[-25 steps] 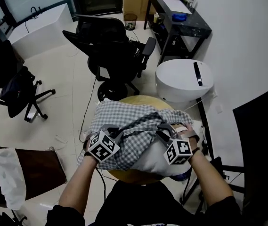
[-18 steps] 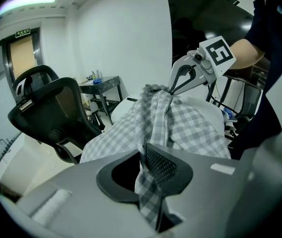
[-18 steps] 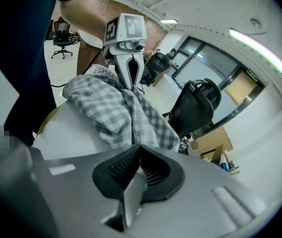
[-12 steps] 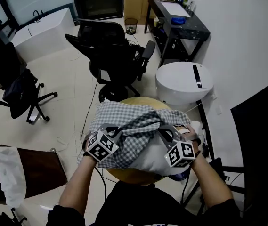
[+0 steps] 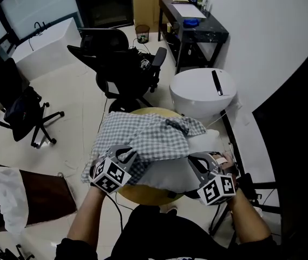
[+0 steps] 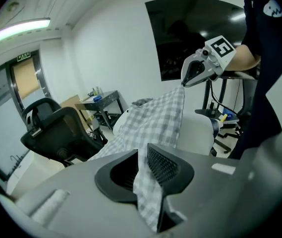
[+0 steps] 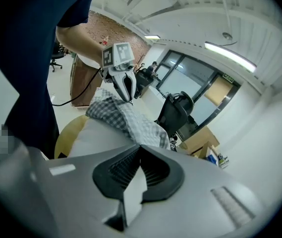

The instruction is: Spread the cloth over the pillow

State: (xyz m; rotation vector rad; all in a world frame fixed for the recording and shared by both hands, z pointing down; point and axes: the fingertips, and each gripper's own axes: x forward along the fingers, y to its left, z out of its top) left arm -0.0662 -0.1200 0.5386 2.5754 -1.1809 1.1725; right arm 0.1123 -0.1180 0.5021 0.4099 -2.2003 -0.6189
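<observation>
Left gripper (image 5: 123,155), jaws just eased slightly wider, clamps the checked cloth (image 5: 143,137) at the round table's (image 5: 147,111) near-left edge. Right gripper (image 5: 198,162) is closed on the white pillow (image 5: 167,175), apparently not cloth; pulling may drag the pillow off.

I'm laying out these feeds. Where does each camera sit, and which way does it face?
Head view: on the person's head, facing steeply down at the checked cloth on the pillow; forearms, left claw, right claw show.
Left gripper view: rides the left claw, looking along jaws gripping the cloth, just opened slightly; right claw opposite.
Right gripper view: rides the right claw, shut on white fabric, facing the left claw.
Shared: all show the cloth.
</observation>
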